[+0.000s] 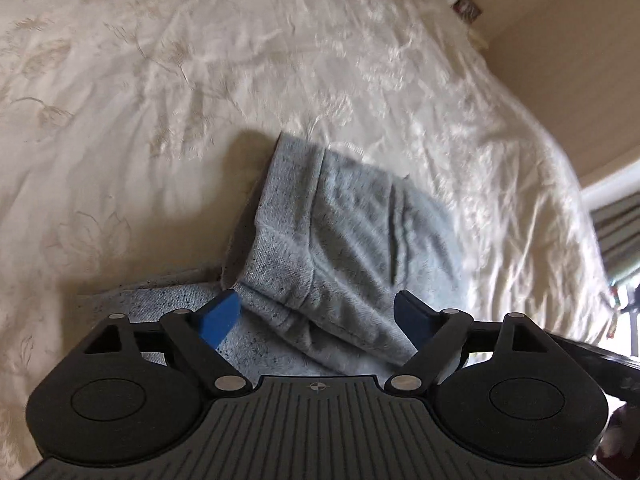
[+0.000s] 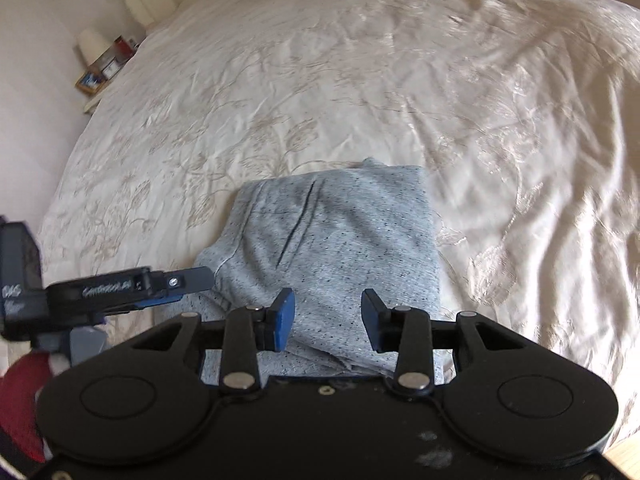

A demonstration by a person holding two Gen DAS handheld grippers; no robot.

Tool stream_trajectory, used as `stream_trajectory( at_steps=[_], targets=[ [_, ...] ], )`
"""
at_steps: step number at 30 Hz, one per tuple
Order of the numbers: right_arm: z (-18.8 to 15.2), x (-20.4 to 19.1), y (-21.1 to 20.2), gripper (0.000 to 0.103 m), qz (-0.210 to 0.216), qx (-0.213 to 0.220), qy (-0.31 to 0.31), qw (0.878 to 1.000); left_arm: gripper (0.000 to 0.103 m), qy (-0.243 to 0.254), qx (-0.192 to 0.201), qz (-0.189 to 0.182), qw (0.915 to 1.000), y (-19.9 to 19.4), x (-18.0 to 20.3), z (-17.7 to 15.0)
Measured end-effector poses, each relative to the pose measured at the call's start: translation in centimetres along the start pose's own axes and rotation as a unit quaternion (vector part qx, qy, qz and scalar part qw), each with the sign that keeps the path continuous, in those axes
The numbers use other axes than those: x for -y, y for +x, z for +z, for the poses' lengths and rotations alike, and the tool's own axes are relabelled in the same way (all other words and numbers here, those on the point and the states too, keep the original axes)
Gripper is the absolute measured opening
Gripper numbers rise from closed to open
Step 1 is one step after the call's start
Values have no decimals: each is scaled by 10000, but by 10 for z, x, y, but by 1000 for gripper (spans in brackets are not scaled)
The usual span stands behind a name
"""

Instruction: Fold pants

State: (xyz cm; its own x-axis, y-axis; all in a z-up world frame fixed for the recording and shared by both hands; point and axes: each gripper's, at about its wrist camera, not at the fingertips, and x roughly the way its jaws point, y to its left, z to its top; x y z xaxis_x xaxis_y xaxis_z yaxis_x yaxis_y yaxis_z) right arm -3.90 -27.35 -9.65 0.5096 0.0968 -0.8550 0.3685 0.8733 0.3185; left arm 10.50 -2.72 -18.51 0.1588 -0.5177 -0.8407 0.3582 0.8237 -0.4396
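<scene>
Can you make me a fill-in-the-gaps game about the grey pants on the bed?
1. The folded pants are the colour ____.
2. The pants lie on a cream bedspread stitched with ____ patterns.
3. The pads on the right hand-held gripper are the colour ____.
4. The left hand-held gripper has its jaws ____, gripping nothing.

Missing words: grey; flower; blue; open

The near end of the grey pants (image 2: 332,248) disappears beneath the right tongs' (image 2: 327,320) black body. Small items on the bedside shelf (image 2: 102,72) are too blurred to identify. The bed (image 1: 160,80) runs beyond every frame edge.
</scene>
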Motion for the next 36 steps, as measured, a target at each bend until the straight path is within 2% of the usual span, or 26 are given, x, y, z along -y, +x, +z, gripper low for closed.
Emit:
stream_trajectory(
  at_steps=[3, 4, 6, 15, 21, 25, 27, 28, 31, 34, 36],
  targets=[
    [1, 2, 2, 40, 9, 2, 116, 9999, 85, 81, -361, 76, 9993, 18, -2, -4],
    [2, -1, 6, 40, 8, -6, 156, 9999, 89, 70, -472, 84, 9988, 23, -3, -7],
    [3, -2, 12, 40, 21, -20, 210, 9998, 90, 6, -590, 13, 9983, 30, -6, -11],
    [-1, -2, 19, 40, -38, -74, 385, 9992, 99, -57, -178, -476, 9987, 37, 4, 16],
    [-4, -2, 17, 40, -121, -40, 483, 9988, 99, 149, -195, -437, 9987, 50, 5, 37],
    [-9, 2, 14, 40, -208, -4, 630, 9978, 98, 344, -356, -307, 9983, 65, -1, 51],
    [-12, 4, 14, 40, -269, -8, 690, 9973, 90, 403, -493, -49, 9980, 71, -1, 56],
    [-13, 5, 13, 40, -290, -15, 713, 9970, 81, 416, -518, 63, 9978, 72, 1, 58],
    [-17, 7, 13, 40, -336, -18, 765, 9965, 67, 373, -442, 240, 9980, 67, 8, 61],
    [-18, 12, 14, 40, -333, -28, 825, 9960, 37, 203, -201, 544, 9981, 58, 17, 58],
    [-17, 16, 16, 40, -311, -62, 858, 9958, 24, 141, -81, 533, 9984, 48, 22, 54]
  ],
)
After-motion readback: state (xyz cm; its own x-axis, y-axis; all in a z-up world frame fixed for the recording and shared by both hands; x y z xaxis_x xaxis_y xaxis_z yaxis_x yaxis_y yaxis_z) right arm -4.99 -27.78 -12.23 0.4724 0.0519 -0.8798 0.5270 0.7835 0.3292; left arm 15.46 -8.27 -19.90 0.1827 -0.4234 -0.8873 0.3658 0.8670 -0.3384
